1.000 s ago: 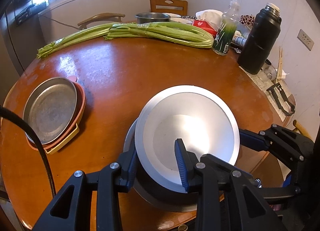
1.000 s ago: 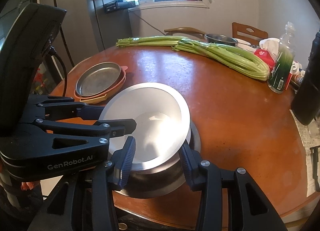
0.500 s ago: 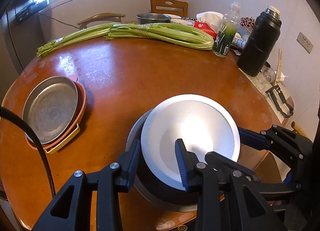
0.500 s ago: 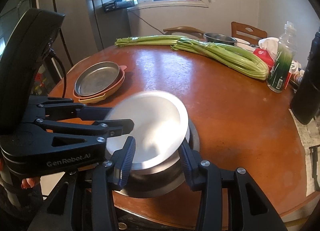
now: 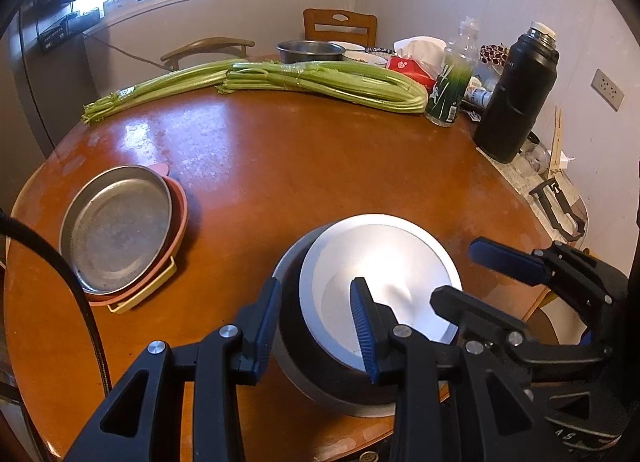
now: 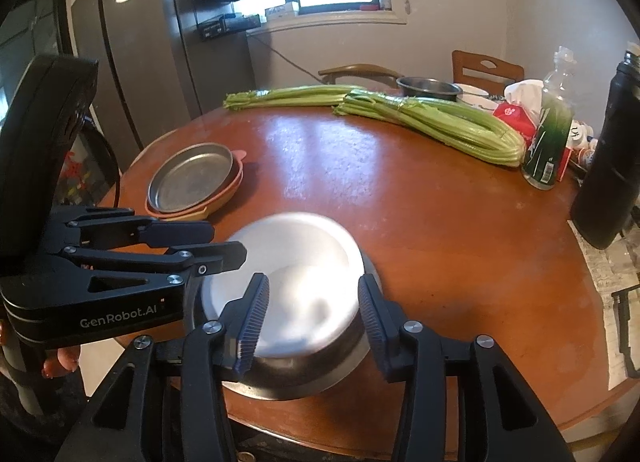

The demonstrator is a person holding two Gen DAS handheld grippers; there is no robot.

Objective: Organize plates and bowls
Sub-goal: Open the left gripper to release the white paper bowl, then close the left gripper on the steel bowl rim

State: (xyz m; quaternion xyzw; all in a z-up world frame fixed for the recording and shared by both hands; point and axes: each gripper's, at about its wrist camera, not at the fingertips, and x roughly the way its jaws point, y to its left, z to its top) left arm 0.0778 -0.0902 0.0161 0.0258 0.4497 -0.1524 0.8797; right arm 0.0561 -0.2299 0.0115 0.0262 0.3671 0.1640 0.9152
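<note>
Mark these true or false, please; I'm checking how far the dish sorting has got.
1. The shiny plate sits in the steel bowl. True.
2. The celery lies across the shiny plate. False: it lies at the far side of the table, well apart from the plate.
3. A dull metal dish is stacked on a pink tray. True.
4. The black flask lies on its side. False: it stands upright near the table's edge.
</note>
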